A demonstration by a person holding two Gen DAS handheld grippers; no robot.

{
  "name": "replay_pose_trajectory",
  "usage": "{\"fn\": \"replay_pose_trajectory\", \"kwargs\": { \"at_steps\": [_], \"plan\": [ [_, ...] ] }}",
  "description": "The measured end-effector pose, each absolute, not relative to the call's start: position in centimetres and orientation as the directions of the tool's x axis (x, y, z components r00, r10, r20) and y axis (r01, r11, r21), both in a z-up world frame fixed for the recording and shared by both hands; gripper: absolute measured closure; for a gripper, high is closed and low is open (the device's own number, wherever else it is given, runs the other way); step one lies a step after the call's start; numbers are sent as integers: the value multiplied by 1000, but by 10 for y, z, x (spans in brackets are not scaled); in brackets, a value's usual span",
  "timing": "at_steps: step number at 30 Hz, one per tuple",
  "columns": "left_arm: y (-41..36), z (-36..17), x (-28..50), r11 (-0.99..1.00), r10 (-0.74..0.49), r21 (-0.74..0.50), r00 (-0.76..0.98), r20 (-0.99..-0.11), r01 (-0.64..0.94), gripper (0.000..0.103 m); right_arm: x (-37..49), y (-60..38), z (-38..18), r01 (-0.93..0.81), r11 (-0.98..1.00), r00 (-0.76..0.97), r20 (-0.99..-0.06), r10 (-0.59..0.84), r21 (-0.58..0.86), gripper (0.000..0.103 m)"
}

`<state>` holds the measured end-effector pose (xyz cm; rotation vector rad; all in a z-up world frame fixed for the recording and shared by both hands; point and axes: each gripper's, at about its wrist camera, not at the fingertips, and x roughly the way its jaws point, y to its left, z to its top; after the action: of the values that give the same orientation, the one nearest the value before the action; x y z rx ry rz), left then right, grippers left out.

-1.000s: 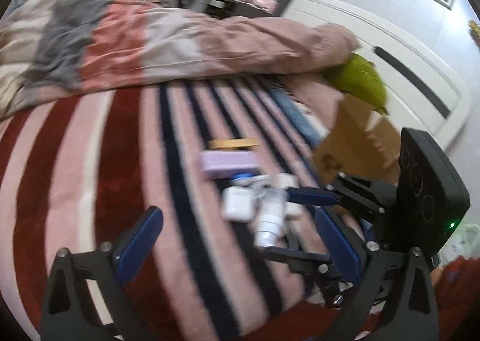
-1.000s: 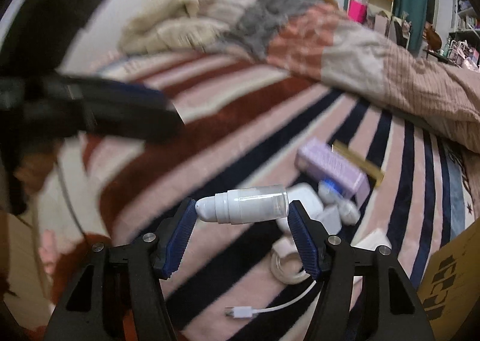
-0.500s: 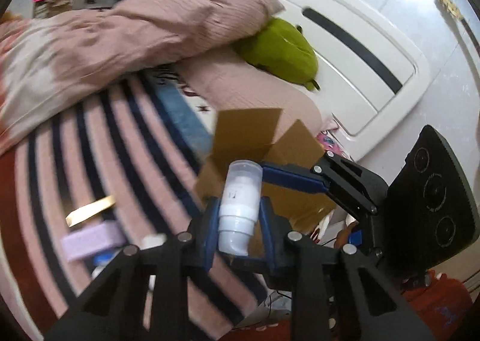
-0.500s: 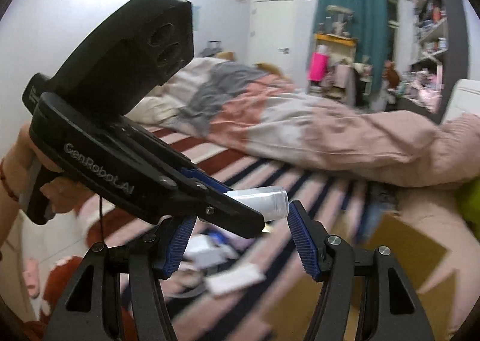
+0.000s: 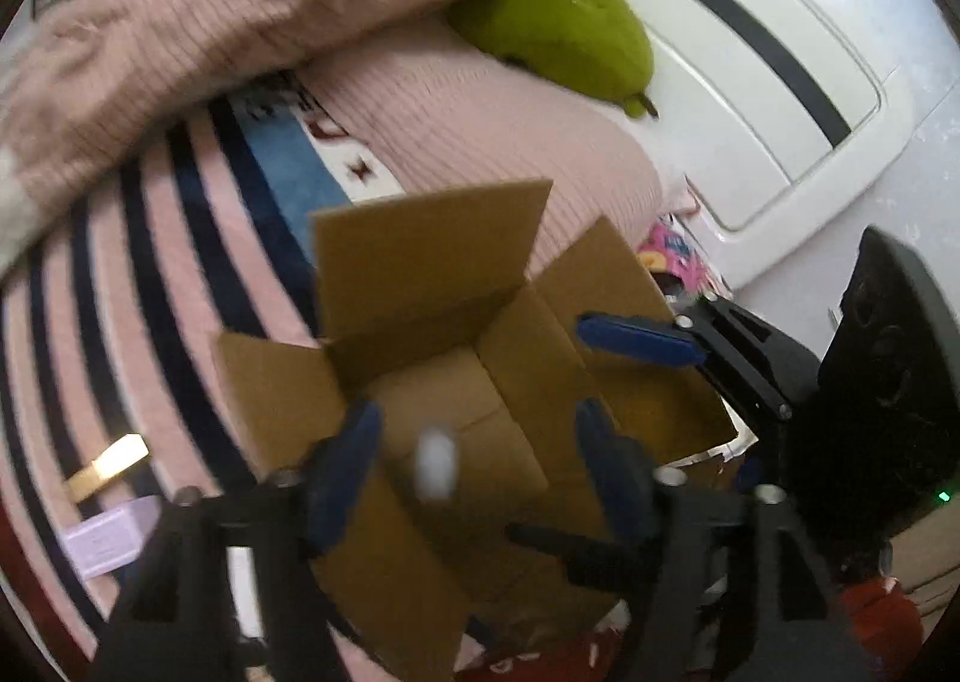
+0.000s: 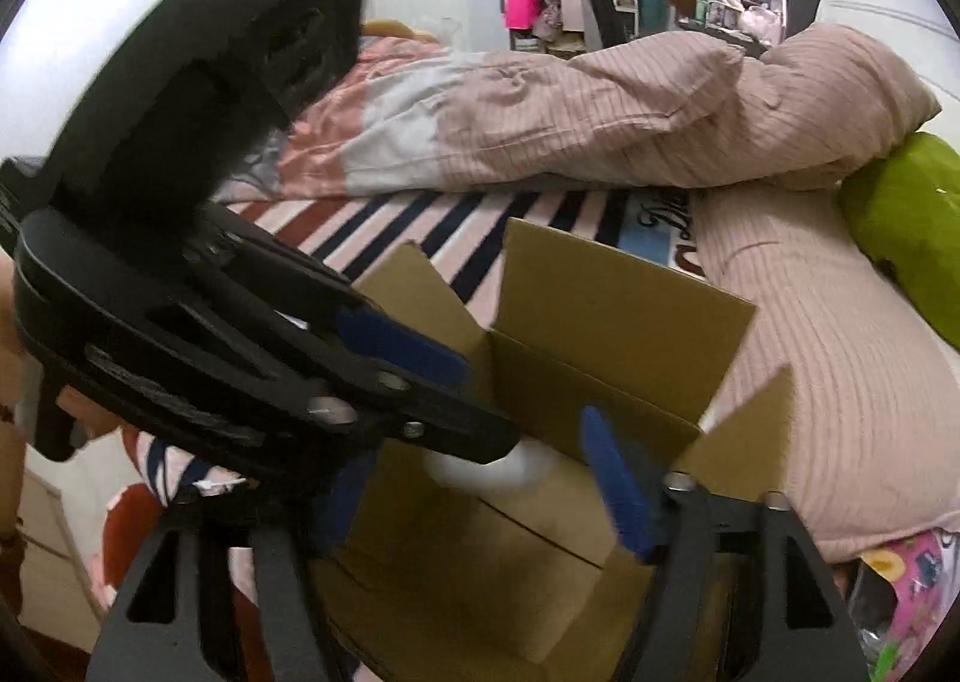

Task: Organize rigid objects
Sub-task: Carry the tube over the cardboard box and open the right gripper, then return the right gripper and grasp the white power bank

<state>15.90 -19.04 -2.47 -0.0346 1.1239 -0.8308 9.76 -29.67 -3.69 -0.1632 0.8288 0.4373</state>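
A: Bottle point(image 5: 437, 469): we count one, a white blur between the blue pads of the left gripper point(image 5: 474, 460), over the open cardboard box point(image 5: 420, 274). Pads clear of it, jaws opening.

B: We count two grippers. The right gripper point(image 6: 480, 478) also has its jaws opening, the bottle point(image 6: 480, 469) loose between them. One box, on a striped blanket point(image 5: 150, 286); a green cushion point(image 5: 558, 33) lies by the headboard.

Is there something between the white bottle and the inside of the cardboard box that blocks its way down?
Nothing visible blocks it. The white bottle is a blur between the opening jaws of the left gripper, directly over the open cardboard box. The flaps are folded outward, and the right gripper is also opening, at the box's side.
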Motion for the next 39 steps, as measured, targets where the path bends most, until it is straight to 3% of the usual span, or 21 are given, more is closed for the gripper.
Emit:
{"fn": "replay_pose_trajectory", "kwargs": {
  "at_steps": [3, 5, 10, 18, 27, 36, 39],
  "plan": [
    [-153, -3, 145, 753, -584, -383, 275, -764, 534, 34, 86, -288, -28, -439, 898, 633, -706, 318, 11, 17],
    [-124, 8, 132, 792, -554, -342, 358, -752, 506, 24, 71, -280, -20, -477, 879, 648, -667, 367, 19, 17],
    [-47, 14, 97, 909, -384, -200, 549, -743, 365, 21, 49, -219, -5, -634, 772, 604, -593, 532, 47, 17],
    [61, -44, 49, 971, -238, -191, 656, -716, 143, 21, 42, -121, -60, -766, 635, 426, -660, 619, 101, 17],
    [82, -105, 21, 960, -262, -264, 644, -718, 96, 21, 81, -137, -160, -531, 830, 475, -751, 458, 170, 18],
    [79, -115, 17, 957, -267, -275, 632, -727, 89, 21, 79, -171, -177, -409, 903, 504, -792, 345, 132, 25],
    [79, -116, 16, 958, -265, -274, 633, -727, 87, 21, 80, -167, -181, -406, 895, 478, -792, 380, 185, 25]
  ]
}}
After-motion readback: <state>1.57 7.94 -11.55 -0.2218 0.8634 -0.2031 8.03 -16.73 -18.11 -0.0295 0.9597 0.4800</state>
